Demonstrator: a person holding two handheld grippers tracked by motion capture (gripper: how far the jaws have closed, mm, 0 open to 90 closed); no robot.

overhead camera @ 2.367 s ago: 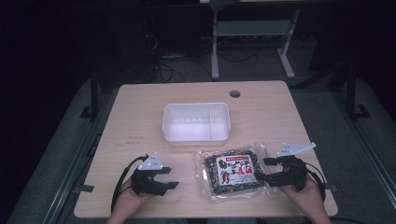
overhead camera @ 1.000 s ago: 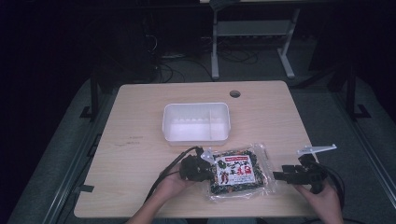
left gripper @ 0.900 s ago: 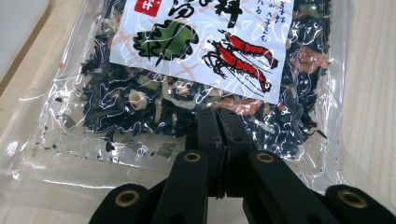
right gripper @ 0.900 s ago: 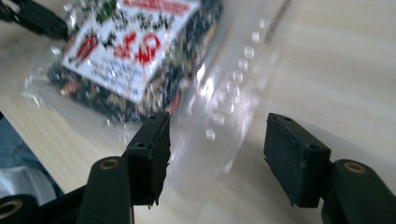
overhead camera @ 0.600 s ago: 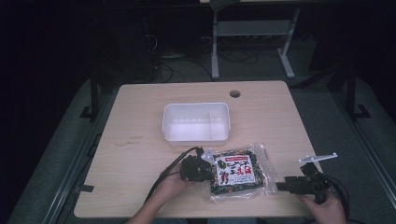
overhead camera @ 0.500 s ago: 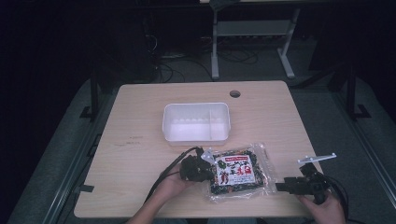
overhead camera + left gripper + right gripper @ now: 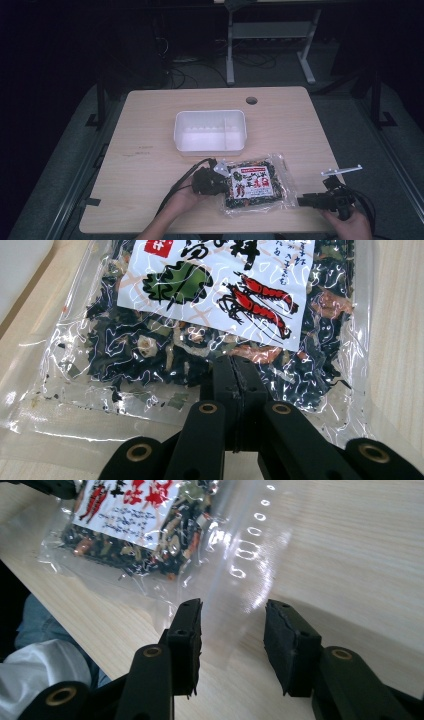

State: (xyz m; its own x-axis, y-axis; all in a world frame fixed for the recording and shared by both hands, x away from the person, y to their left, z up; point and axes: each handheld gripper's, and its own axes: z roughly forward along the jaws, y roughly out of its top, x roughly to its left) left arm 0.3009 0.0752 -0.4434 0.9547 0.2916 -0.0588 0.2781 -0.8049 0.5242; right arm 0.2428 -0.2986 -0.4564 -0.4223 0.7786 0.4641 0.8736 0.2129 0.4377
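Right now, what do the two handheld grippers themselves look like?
Both are black. The left gripper has flat black fingers on link arms with brass-coloured rivets; the right gripper matches, with rough dark pads. Black cables trail from each, and the right carries a grey plate.

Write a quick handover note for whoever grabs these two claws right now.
Left claw: shut on the seaweed packet, gripping its near-left end.
Right claw: open, jaws either side of the packet's clear right edge, not yet closed.
The packet lies flat on the table, in front of the white tray, which holds nothing visible.
Done: left grip. Left: close the right claw; probably lift the packet into the tray.
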